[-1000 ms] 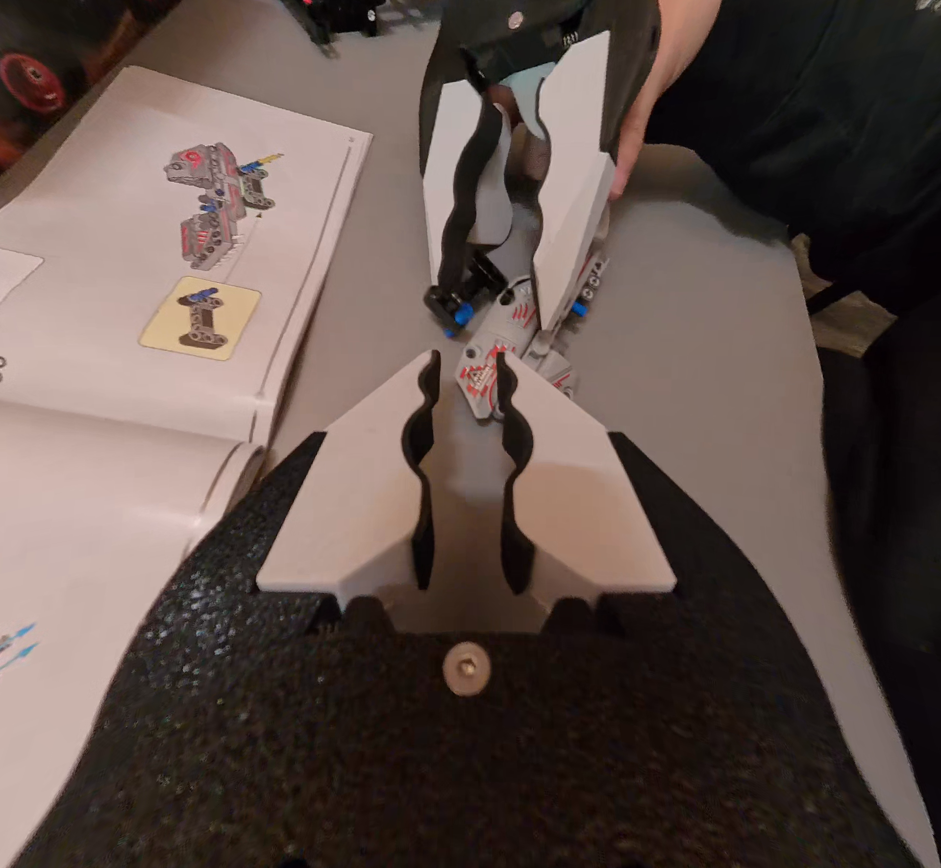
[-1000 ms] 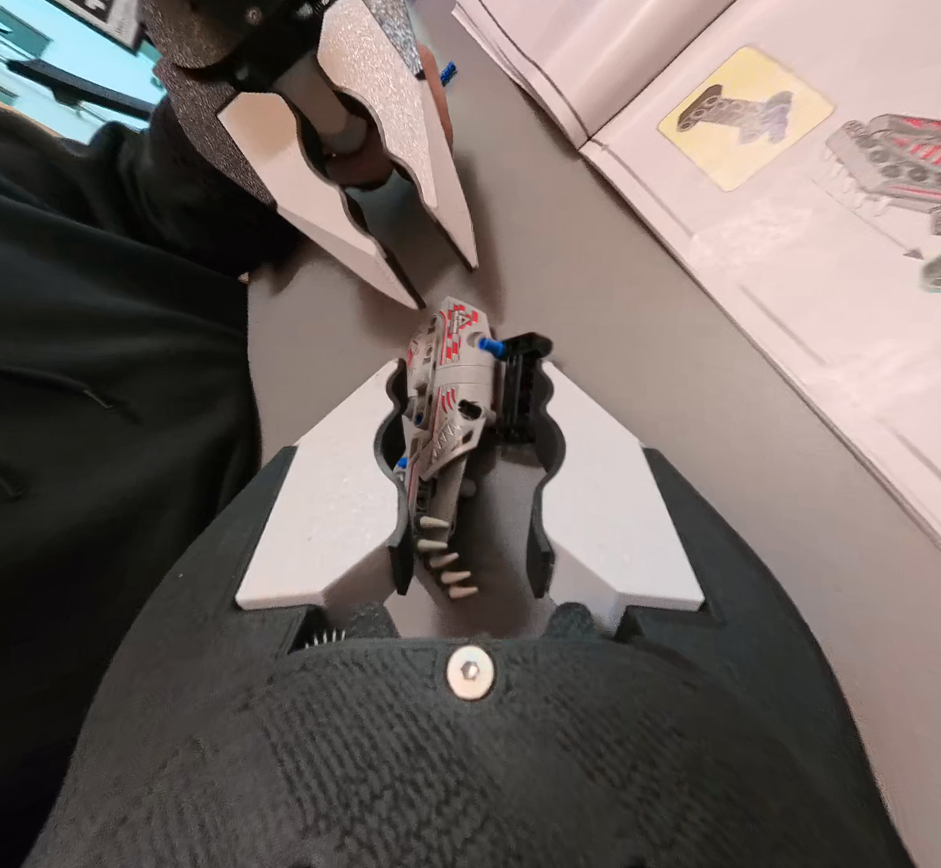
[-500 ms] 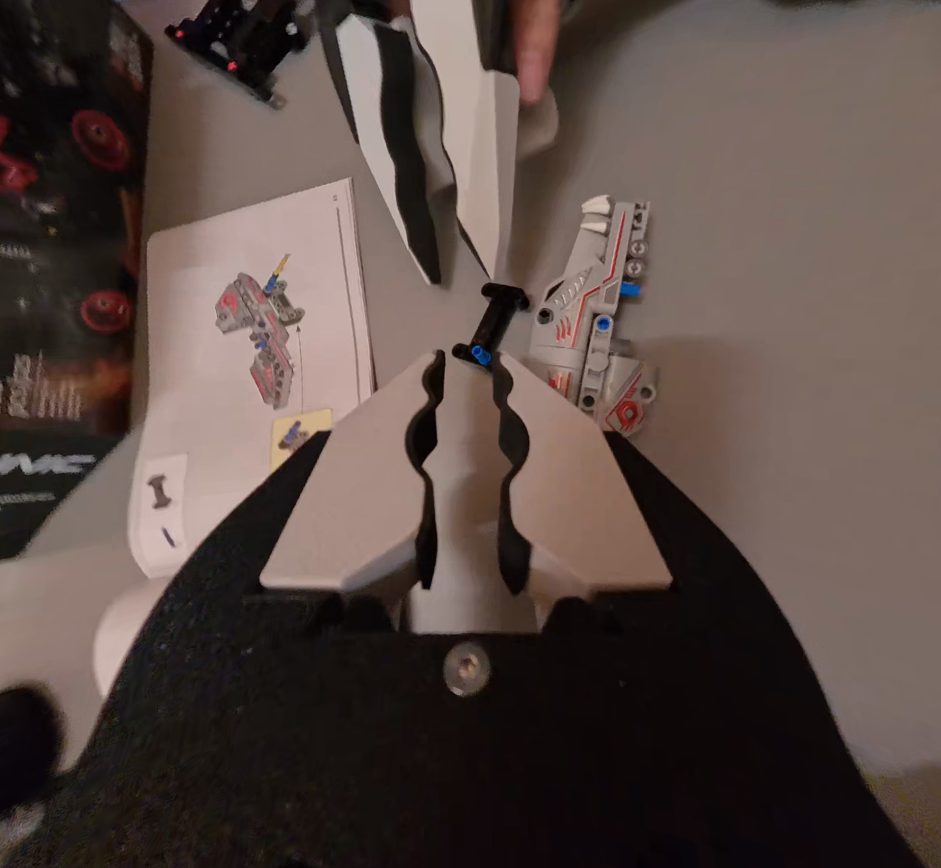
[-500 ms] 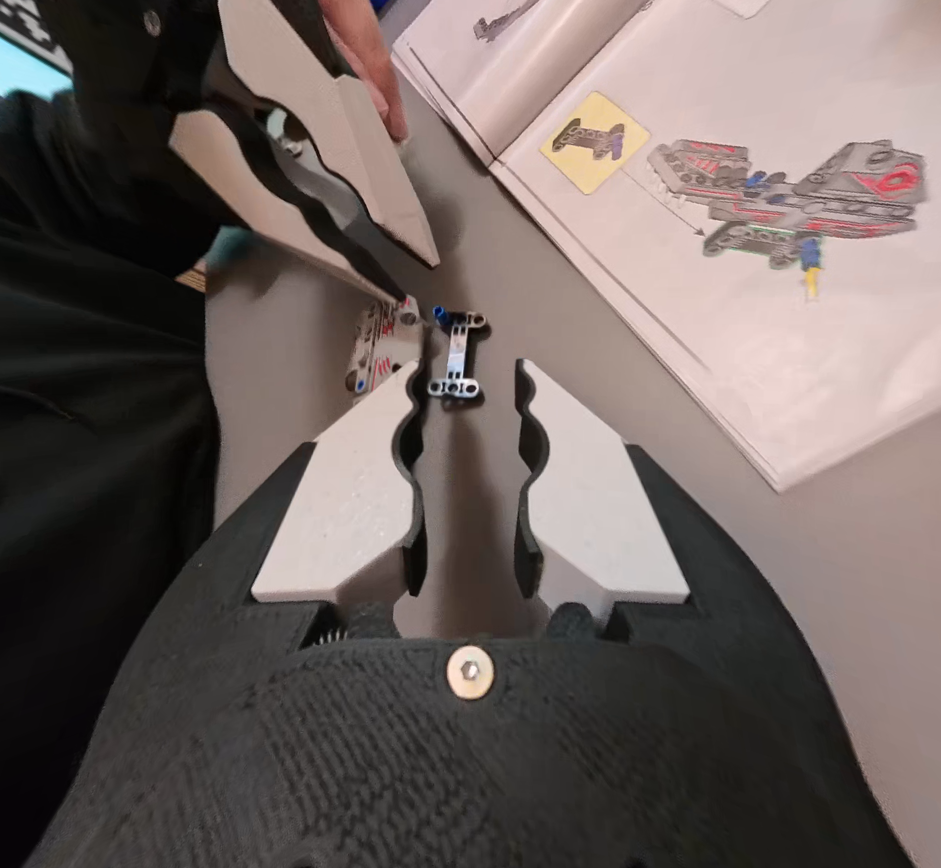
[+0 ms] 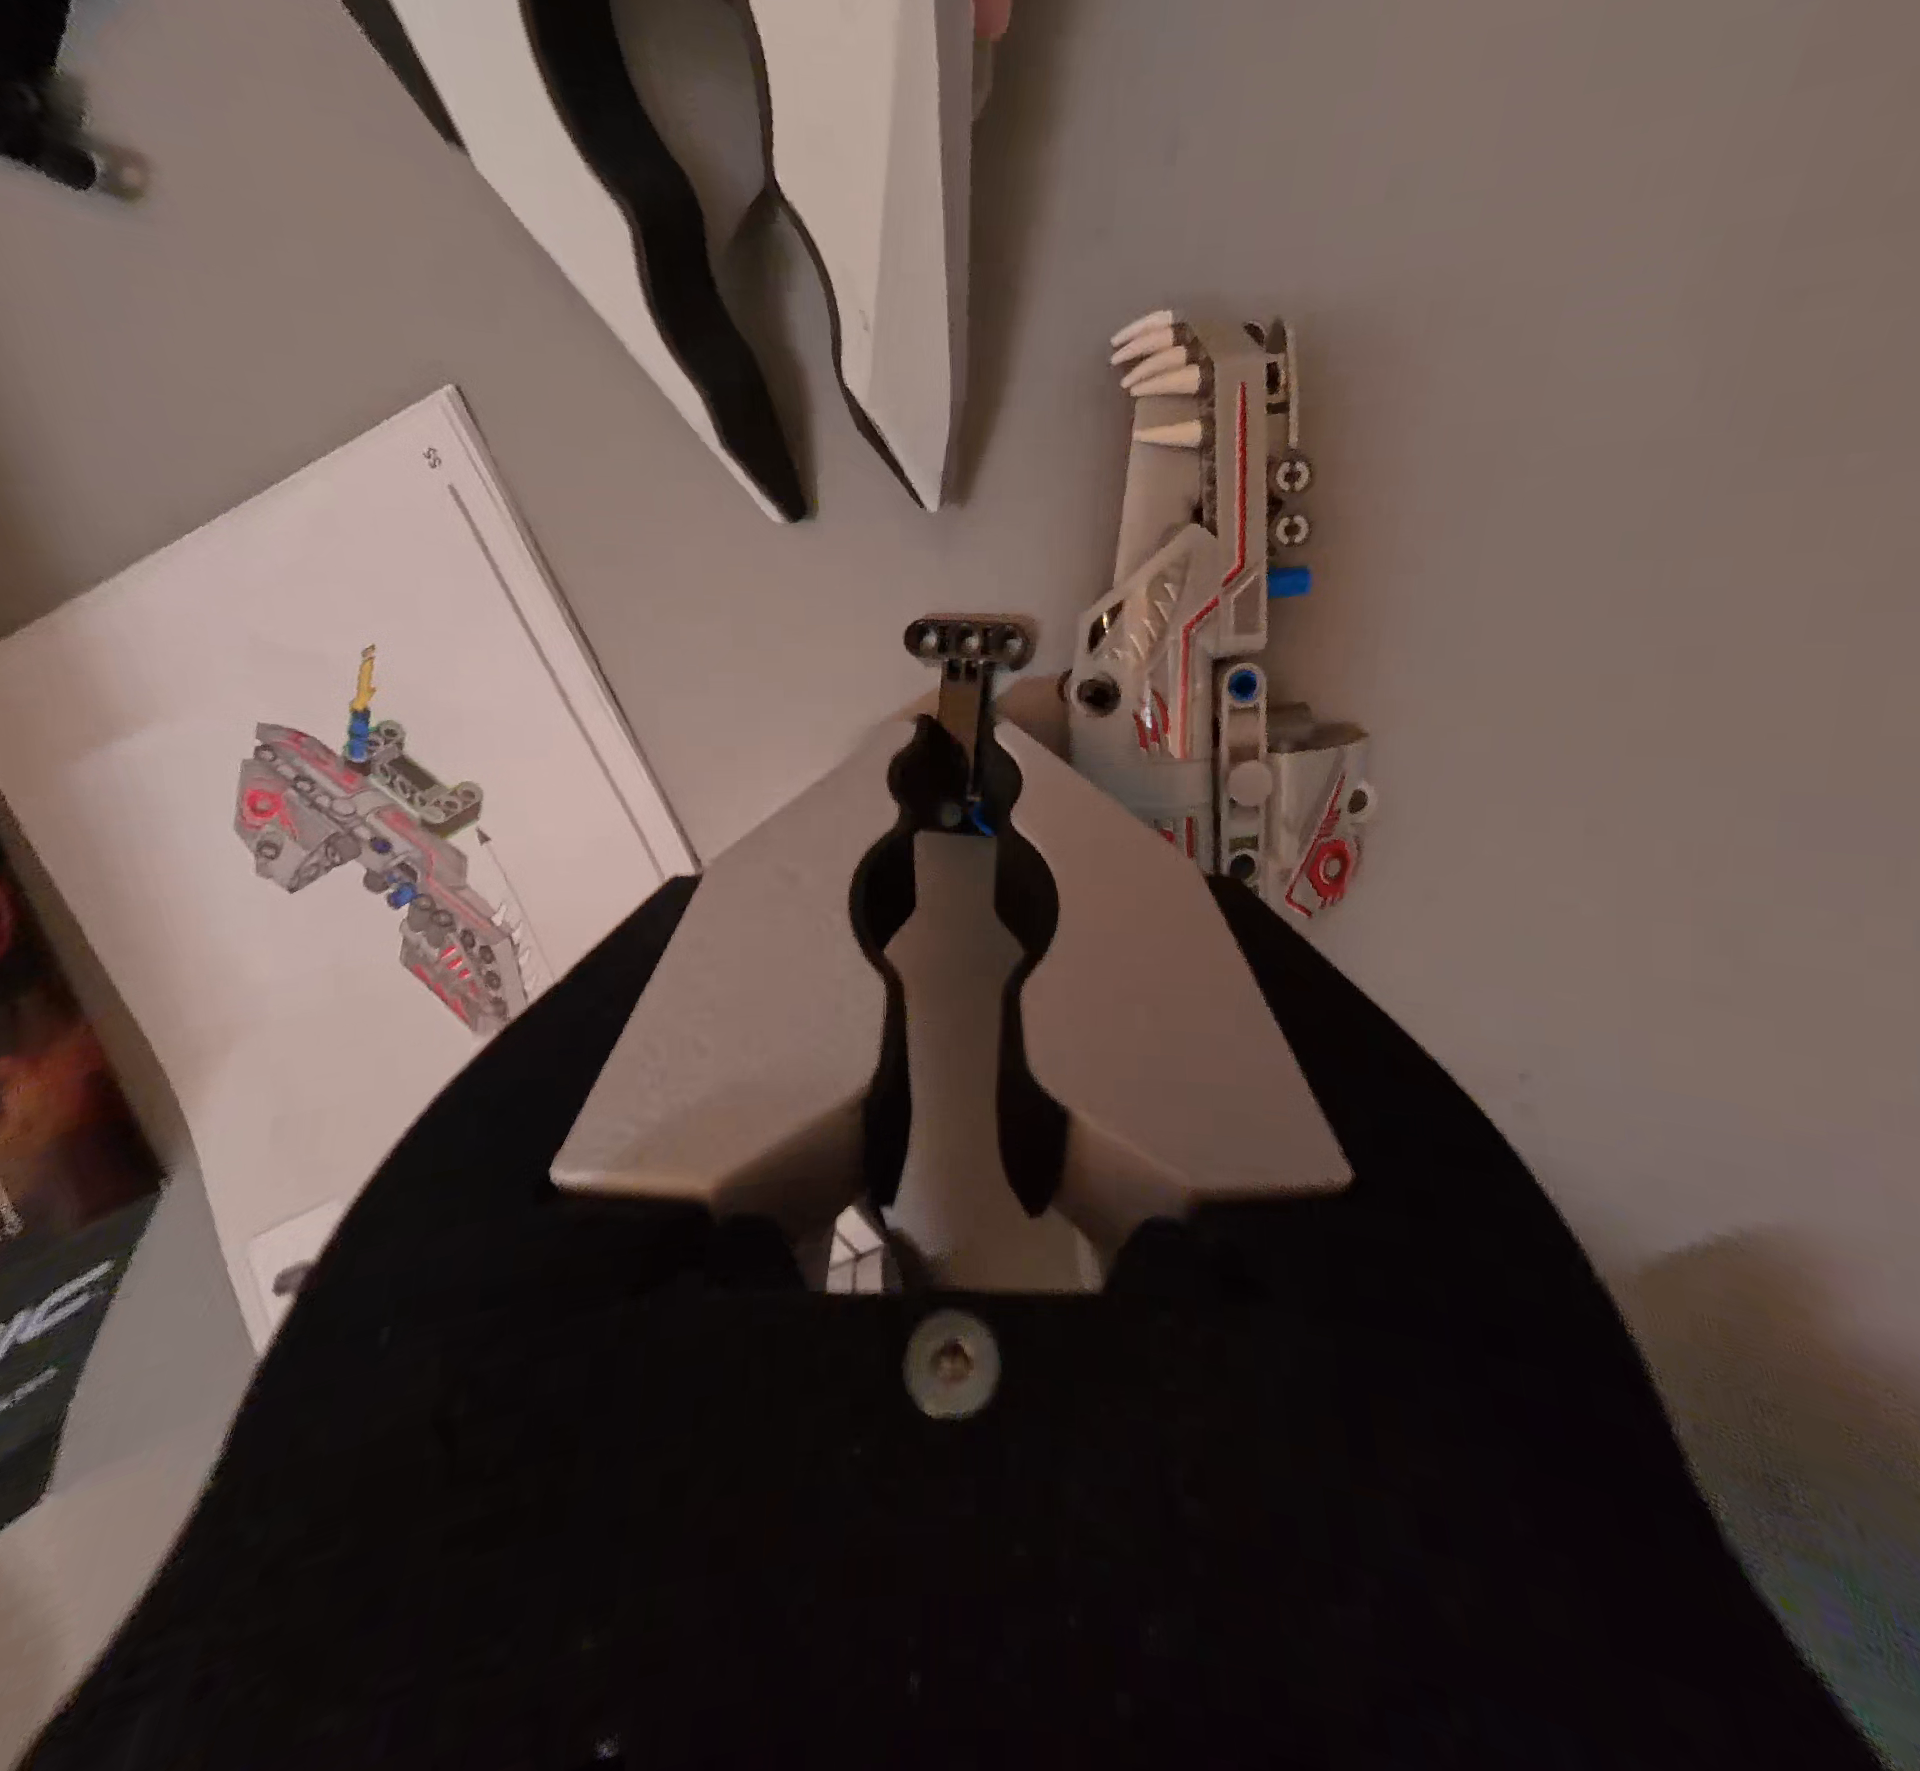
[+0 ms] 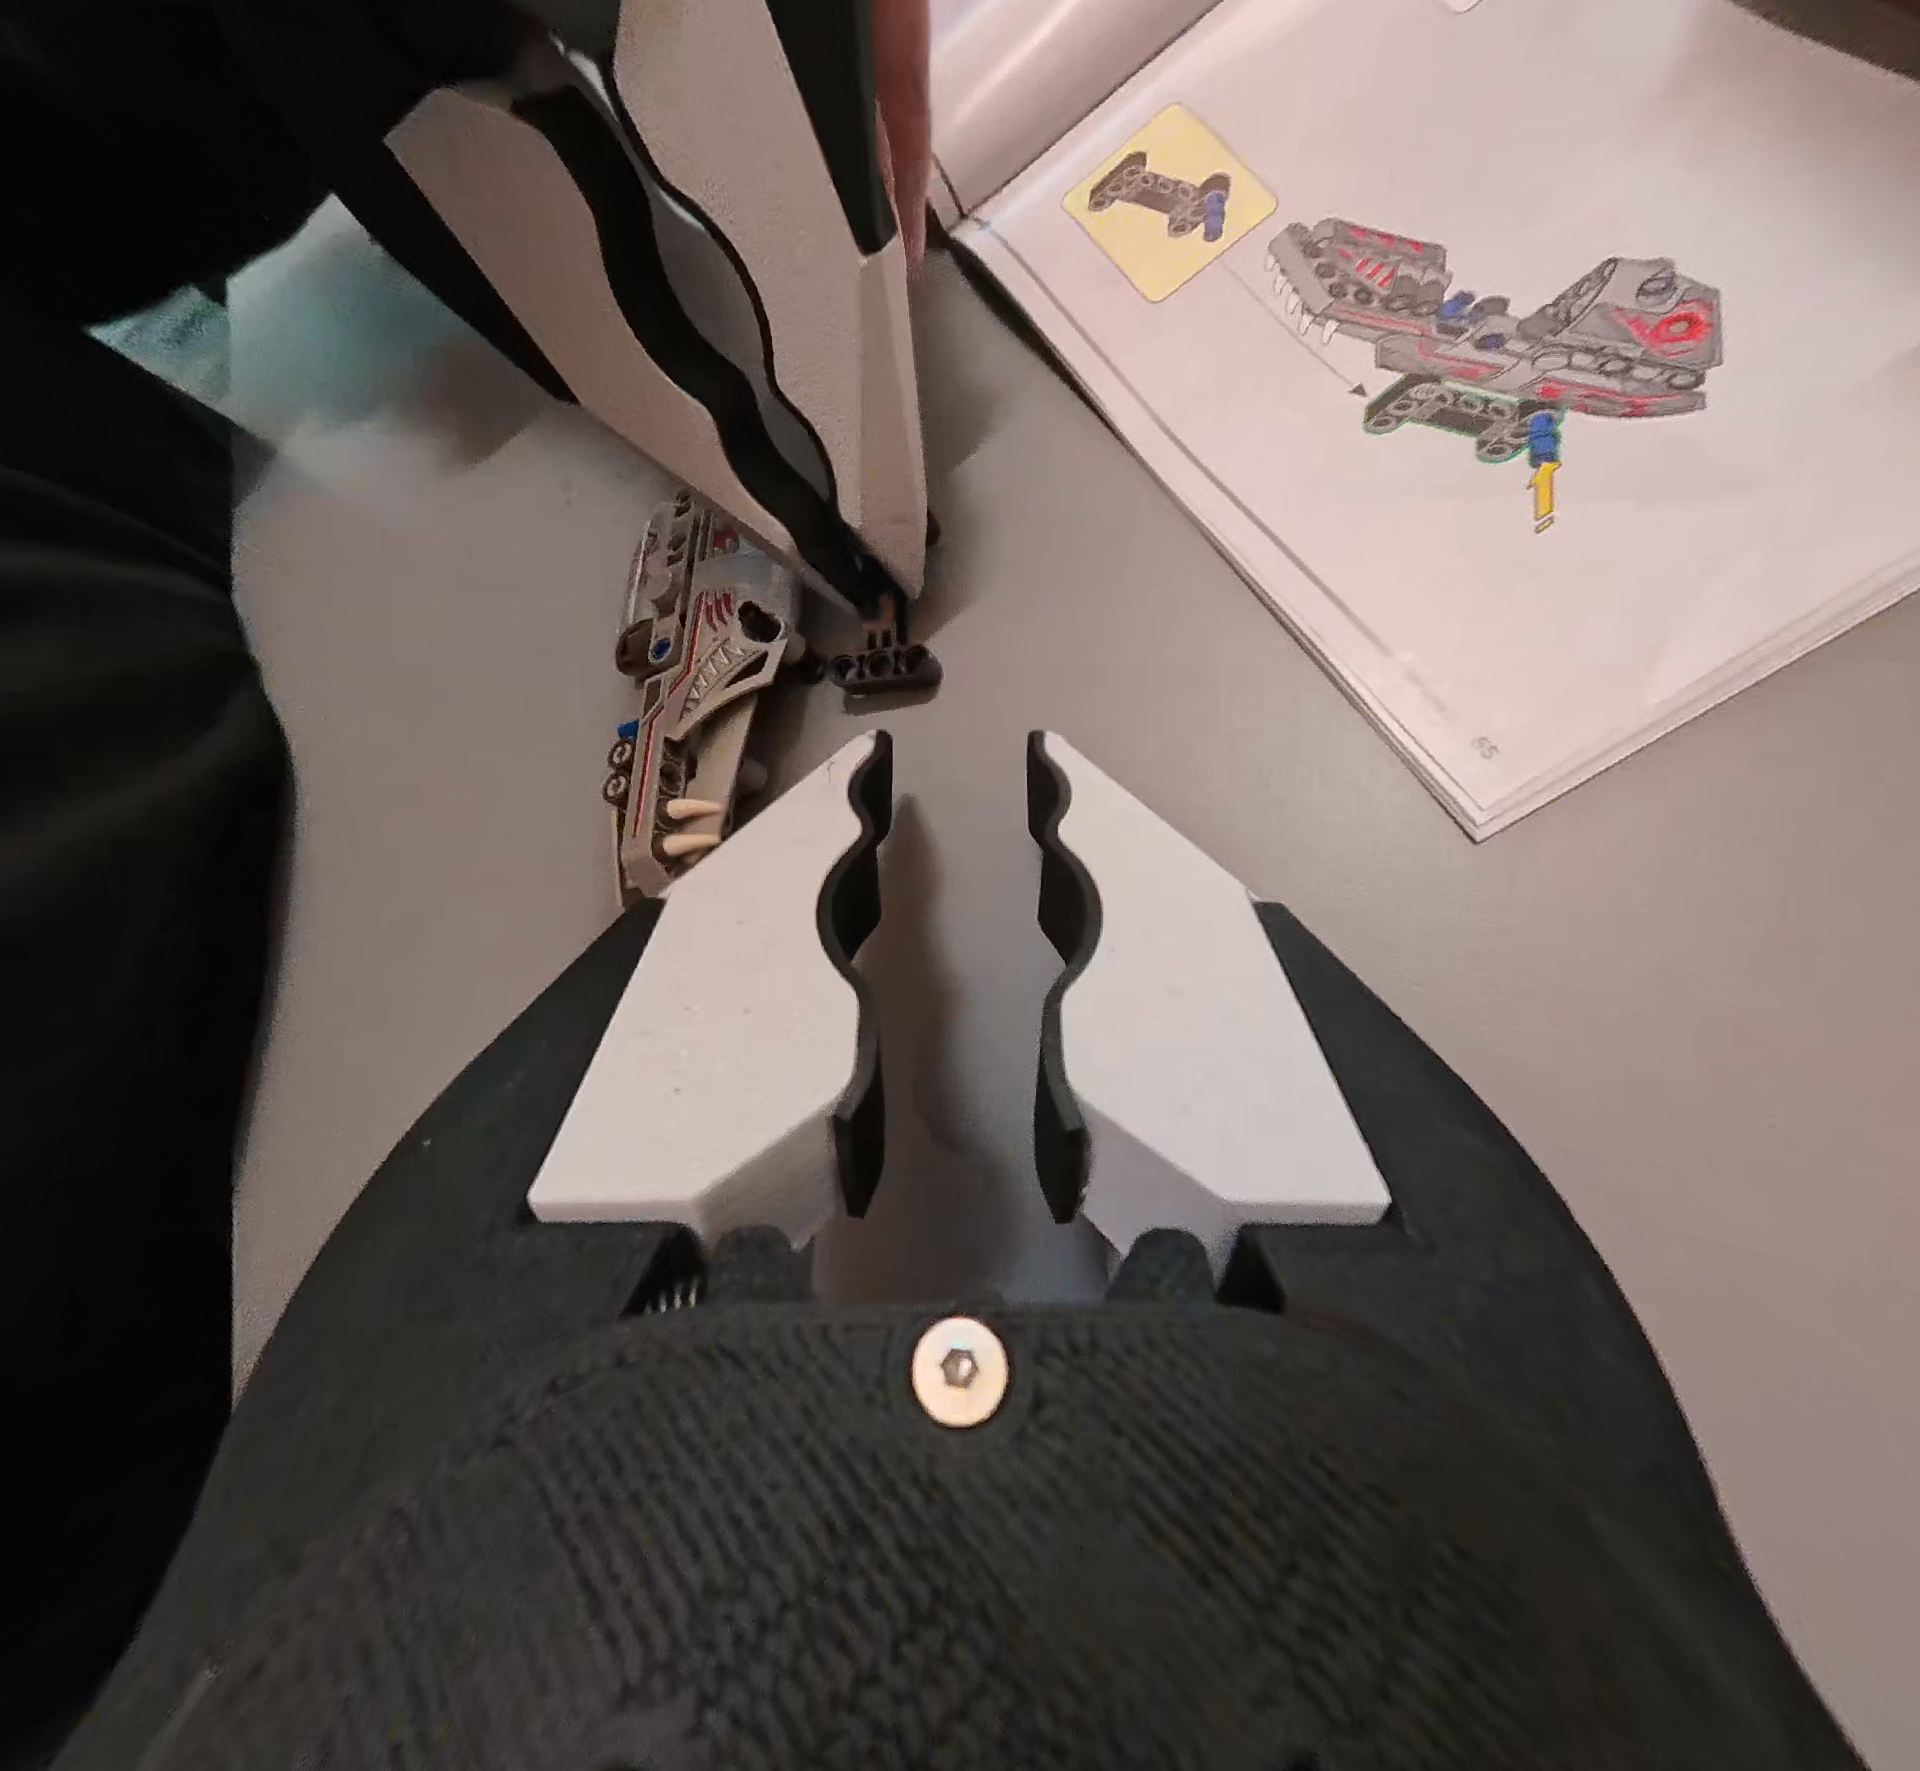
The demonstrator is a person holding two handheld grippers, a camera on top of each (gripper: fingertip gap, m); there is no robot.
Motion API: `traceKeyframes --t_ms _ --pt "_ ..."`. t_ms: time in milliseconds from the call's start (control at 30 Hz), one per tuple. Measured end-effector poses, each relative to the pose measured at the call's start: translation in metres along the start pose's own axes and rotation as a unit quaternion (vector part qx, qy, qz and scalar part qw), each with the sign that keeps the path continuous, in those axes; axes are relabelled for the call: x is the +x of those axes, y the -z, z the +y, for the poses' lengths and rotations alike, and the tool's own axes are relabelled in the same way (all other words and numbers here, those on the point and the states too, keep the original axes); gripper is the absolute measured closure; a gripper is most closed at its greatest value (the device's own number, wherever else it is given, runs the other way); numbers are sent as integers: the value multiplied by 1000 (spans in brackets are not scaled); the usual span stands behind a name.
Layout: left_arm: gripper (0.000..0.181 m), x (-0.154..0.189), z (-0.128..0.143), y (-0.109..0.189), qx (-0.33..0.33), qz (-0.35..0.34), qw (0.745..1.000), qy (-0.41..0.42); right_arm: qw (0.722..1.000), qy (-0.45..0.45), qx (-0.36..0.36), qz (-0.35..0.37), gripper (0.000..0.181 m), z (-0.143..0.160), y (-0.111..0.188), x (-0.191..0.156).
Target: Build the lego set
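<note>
The small black lego piece (image 5: 968,682) sits pinched between the tips of the left gripper (image 5: 956,745), and its far end with a row of holes sticks out past the fingers. It is down by the grey table (image 5: 1558,267), though I cannot tell if it touches. Just beside it, at about 2 o'clock from those tips in the left wrist view, lies the grey lego jaw piece (image 5: 1216,641) with red marks, blue pins and white teeth, flat on the table. In the right wrist view, the black piece (image 6: 883,661) is at 12 o'clock from the right gripper (image 6: 958,745), a little way ahead of it. That gripper holds nothing, and its fingers are a narrow gap apart. The grey jaw piece (image 6: 691,682) lies at about 11 o'clock from it. The open instruction booklet (image 6: 1455,495) lies at 2 o'clock, well apart from the pieces, with pictures of the model on its page.
</note>
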State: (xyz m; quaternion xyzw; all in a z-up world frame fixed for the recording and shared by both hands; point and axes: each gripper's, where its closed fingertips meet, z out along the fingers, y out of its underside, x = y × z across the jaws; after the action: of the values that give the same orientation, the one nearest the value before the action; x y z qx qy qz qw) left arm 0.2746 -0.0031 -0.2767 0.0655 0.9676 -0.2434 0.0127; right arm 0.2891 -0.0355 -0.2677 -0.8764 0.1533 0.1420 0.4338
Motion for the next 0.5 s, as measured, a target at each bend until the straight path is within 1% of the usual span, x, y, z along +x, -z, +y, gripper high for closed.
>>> traceKeyframes --t_ms 100,167,267,333,400,467,500 --pt "176 -3 7 7 10 -37 999 16 1000 6 17 -9 157 -6 2 -5" --pt "176 -5 9 17 37 -63 997 29 999 15 17 -22 155 -6 3 -11" --pt "176 -4 8 38 93 -84 990 68 998 31 14 -51 146 -6 2 -27" --pt "176 -3 8 51 126 -89 984 89 997 49 17 -51 140 -10 -1 -33" --pt "176 -1 9 60 140 -97 980 99 996 60 9 -61 133 -9 -8 -41" --pt "176 0 12 63 143 -102 979 103 994 80 -12 -68 125 -5 -18 -48" --pt "176 0 13 63 147 -102 978 106 993 94 -19 -64 124 -3 -22 -48"
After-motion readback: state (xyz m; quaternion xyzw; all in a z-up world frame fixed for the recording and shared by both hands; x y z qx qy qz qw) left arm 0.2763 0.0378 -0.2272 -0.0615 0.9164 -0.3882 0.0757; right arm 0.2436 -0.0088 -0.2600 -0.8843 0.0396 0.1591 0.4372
